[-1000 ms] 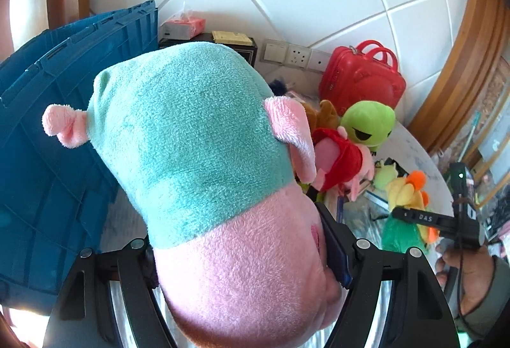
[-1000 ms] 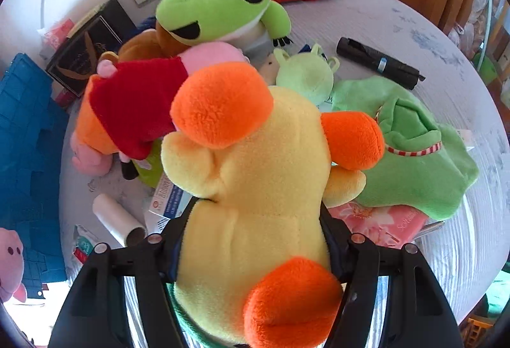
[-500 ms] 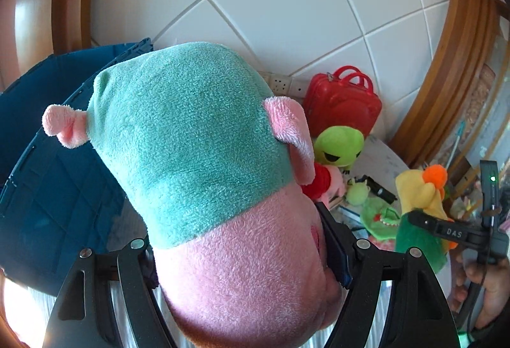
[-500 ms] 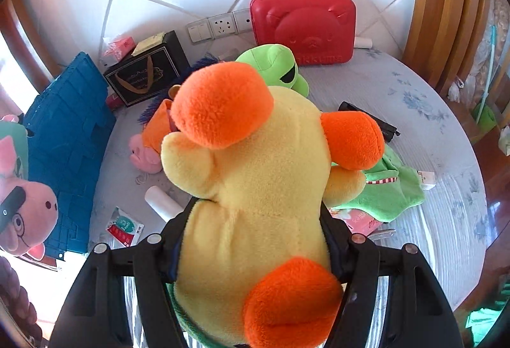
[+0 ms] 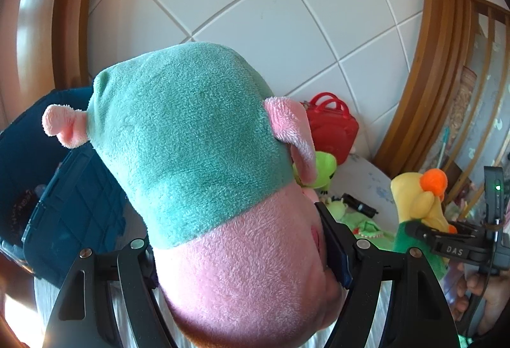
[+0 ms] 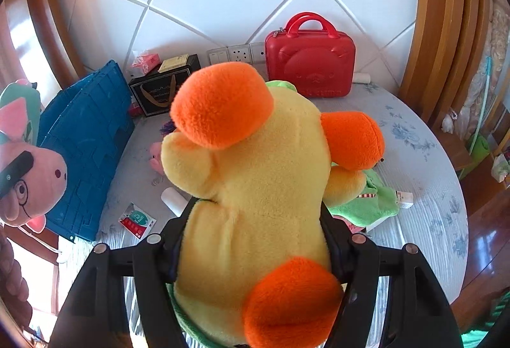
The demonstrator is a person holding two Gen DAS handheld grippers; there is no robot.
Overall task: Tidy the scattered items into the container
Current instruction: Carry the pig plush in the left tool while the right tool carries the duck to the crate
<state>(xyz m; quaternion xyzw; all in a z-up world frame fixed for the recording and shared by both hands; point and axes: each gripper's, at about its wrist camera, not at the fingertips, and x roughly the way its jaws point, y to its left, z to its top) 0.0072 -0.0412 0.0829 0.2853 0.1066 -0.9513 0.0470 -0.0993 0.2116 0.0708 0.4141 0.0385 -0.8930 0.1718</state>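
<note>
Squeezing a pink pig plush toy (image 5: 223, 204) in a teal dress, the left gripper (image 5: 242, 255) has its two black fingers (image 5: 334, 239) pressed into the toy's soft sides. The pig fills the space between the jaws and sticks out in front of them, up in the air. Behind it, at the left edge of the table, stands the blue plastic crate (image 5: 73, 214), which looks like the container.

The right gripper (image 6: 255, 239) pinches a yellow duck plush toy (image 6: 255, 182) with orange feet in the same way. The duck sits between the jaws, and its body bulges out past both pads. It hangs over the round table (image 6: 424, 163), not touching the pale cloth.

Other things lie on the table. A red bear case (image 6: 310, 61) stands at the back edge by the wall. A black gift box (image 6: 162, 89) sits beside the crate. A green frog plush toy (image 5: 322, 169) peeks out behind the pig. A green cloth toy (image 6: 373, 198) lies under the duck, maybe flat, but most of it is hidden. A white roll (image 6: 173, 199) and a small packet (image 6: 137, 218) lie near the front left edge.
</note>
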